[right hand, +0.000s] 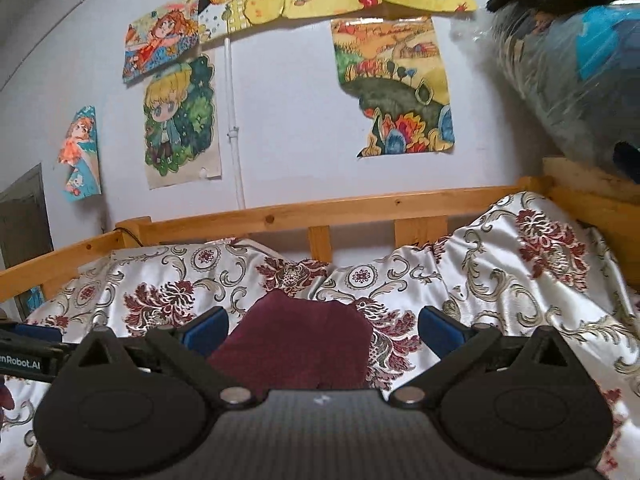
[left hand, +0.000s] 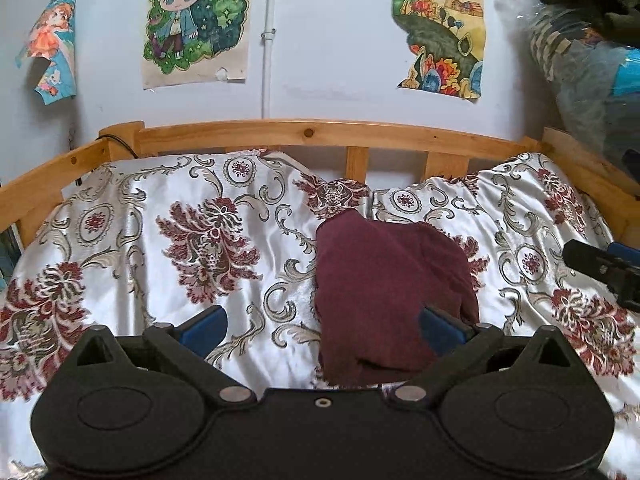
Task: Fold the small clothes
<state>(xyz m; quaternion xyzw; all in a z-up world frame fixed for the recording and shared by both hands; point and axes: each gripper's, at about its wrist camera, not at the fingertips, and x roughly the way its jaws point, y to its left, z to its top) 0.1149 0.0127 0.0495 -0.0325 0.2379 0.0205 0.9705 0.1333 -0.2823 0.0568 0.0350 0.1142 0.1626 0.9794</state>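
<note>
Folded maroon cloth garment [left hand: 388, 300] lies on the floral satin bedspread [left hand: 160, 240]. Left claw [left hand: 322, 326] and right claw [right hand: 322, 330] are spread above the garment, empty.

bed cover: white satin with dark red flowers [left hand: 208, 240], lower half of frame | bed rail: light wood [left hand: 320, 132], across the middle | wall: pale, cartoon drawing [left hand: 196, 20] upper left, landscape drawing [left hand: 440, 32] upper right | plastic-wrapped bundle [left hand: 592, 80], right edge
</note>
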